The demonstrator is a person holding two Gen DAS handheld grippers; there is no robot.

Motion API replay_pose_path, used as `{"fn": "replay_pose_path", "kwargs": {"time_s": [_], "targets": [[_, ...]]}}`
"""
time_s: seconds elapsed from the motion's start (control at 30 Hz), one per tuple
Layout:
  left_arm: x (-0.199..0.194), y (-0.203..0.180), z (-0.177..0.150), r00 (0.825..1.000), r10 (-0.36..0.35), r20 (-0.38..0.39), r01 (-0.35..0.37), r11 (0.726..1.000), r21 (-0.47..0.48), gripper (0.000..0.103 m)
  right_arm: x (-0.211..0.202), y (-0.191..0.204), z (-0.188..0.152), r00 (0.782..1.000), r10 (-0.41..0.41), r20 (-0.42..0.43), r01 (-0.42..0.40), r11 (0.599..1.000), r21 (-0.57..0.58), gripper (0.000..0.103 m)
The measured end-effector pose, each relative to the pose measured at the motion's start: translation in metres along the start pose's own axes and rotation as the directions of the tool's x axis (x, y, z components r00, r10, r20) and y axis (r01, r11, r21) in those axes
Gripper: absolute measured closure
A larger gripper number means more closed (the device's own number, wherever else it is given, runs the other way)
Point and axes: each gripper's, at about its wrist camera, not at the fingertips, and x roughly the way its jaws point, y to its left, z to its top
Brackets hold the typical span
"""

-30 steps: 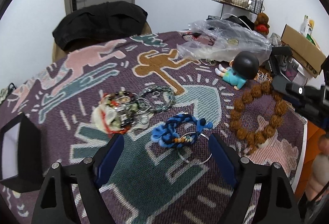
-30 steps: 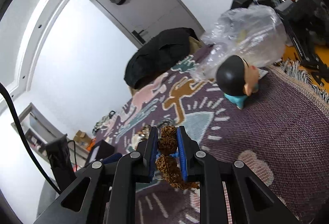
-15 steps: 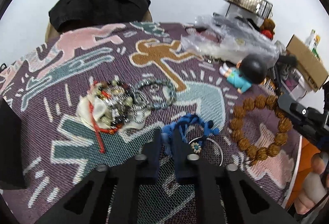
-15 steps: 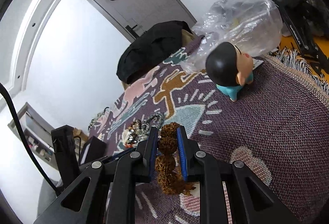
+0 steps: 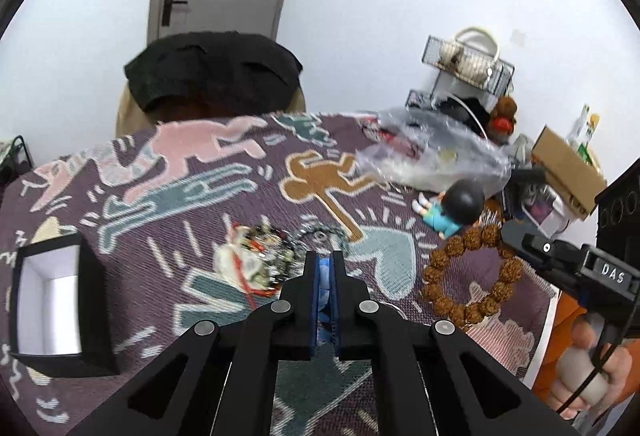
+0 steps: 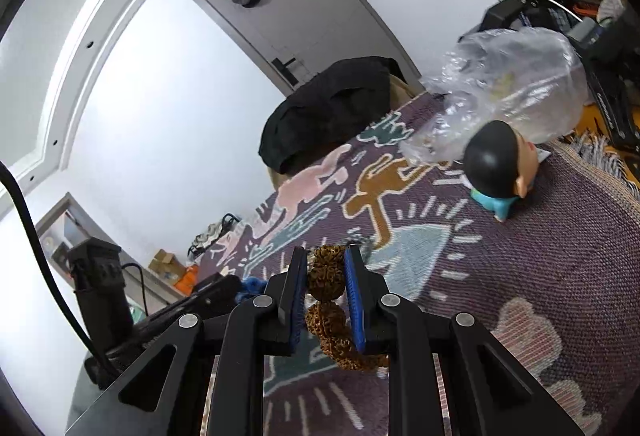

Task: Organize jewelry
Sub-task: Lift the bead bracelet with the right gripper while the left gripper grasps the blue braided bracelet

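My left gripper (image 5: 324, 264) is shut on a blue braided bracelet (image 5: 323, 278), whose cord shows between the blue pads above the patterned cloth (image 5: 160, 236). A brown bracelet of large rough beads (image 5: 472, 276) hangs as a ring at the right, pinched at its top by my right gripper (image 5: 508, 234). In the right wrist view that gripper (image 6: 326, 268) is shut on the brown beads (image 6: 325, 274), and more beads trail below the fingers. A tangled pile of jewelry (image 5: 256, 264) and a grey-green bead bracelet (image 5: 320, 236) lie just beyond my left fingers.
An open black box with a white inside (image 5: 52, 300) sits at the left on the cloth. A doll in blue (image 5: 456, 208) and a clear plastic bag (image 5: 432, 156) lie at the back right. A hand (image 5: 584, 380) holds the right gripper's handle past the table's edge.
My left gripper went from wide open around the blue bracelet to shut on it and rose with it. The right gripper lifted slightly, still gripping the brown beads.
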Motion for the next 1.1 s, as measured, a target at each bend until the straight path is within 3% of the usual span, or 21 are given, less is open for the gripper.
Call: {"fn": "replay_pose_path", "kwargs": {"time_s": [0.33,0.47,0.53,0.57,0.6,0.67,0.73,0.9,1.1], "targets": [[-0.044,0.052,0.000,0.996,0.056,0.074,-0.050,0.996,-0.079,0.103,0.016,0.041,-0.004,0.999,0.031,-0.027,-0.033,0.998,-0.062,0.083],[-0.035,0.052,-0.009,0.998,0.063,-0.010,-0.063,0.996,-0.060,0.101,0.023,0.050,-0.007,0.999,0.033,-0.041,-0.036,0.997,-0.073,0.083],[-0.026,0.054,-0.014,0.998,0.040,-0.056,-0.044,0.997,-0.061,0.095,0.026,0.053,-0.009,0.998,0.029,-0.048,-0.033,0.997,-0.075,0.083],[-0.018,0.054,-0.018,0.995,0.035,-0.090,-0.041,0.997,-0.067,0.079,0.026,0.054,-0.009,0.998,0.029,-0.050,-0.032,0.997,-0.076,0.083],[-0.014,0.054,-0.022,0.994,0.036,-0.108,-0.044,0.997,-0.071,0.049,0.027,0.054,-0.010,0.998,0.027,-0.053,-0.031,0.997,-0.077,0.083],[-0.011,0.052,-0.026,0.994,0.039,-0.104,-0.046,0.997,-0.067,0.009,0.029,0.054,-0.011,0.998,0.019,-0.059,-0.024,0.997,-0.078,0.083],[-0.011,0.049,-0.030,0.996,0.045,-0.073,-0.049,0.997,-0.058,0.006,0.030,0.050,-0.011,0.998,0.010,-0.061,-0.015,0.997,-0.075,0.083],[0.004,0.052,-0.032,0.990,0.099,-0.099,-0.105,0.993,-0.056,0.006,0.030,0.037,-0.011,0.998,-0.008,-0.061,0.005,0.999,-0.047,0.083],[0.036,0.051,-0.047,0.965,0.194,-0.177,-0.195,0.981,0.012,0.006,0.028,0.021,-0.010,0.998,-0.020,-0.060,0.018,1.000,-0.024,0.083]]}}
